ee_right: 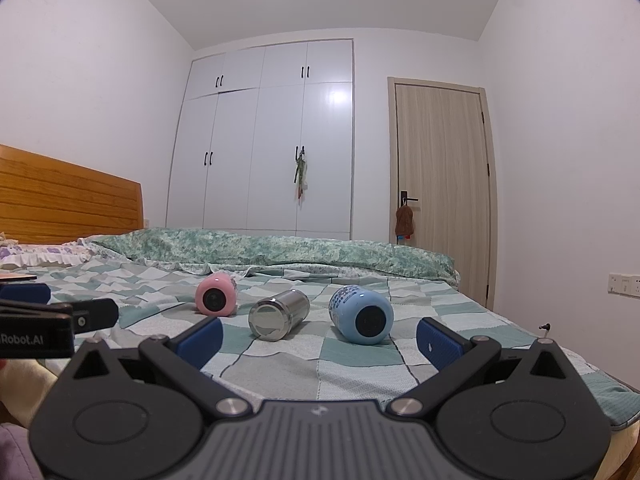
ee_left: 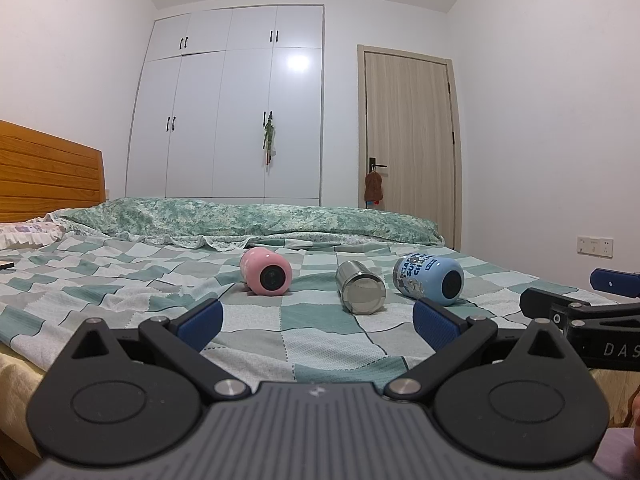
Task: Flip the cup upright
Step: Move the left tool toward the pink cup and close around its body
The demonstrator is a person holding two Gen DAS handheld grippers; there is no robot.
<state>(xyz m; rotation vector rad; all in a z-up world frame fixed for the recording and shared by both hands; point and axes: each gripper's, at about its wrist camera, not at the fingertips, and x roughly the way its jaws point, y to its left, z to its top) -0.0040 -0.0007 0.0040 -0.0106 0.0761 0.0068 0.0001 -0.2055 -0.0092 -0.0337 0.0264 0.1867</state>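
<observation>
While I hold both grippers spread wide and empty, left and right, three cups lie toppled ahead of the jaws: pink, steel, blue.

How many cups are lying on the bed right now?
3, all on their sides in a row on the checked bedspread: pink cup on the left, steel cup in the middle, blue cup on the right.

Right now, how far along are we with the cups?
Nothing looks done: the pink cup, steel cup and blue cup all lie on their sides on the bed. Nothing is in hand: the left gripper and right gripper are open, short of the cups. All three remain to be stood up.
</observation>
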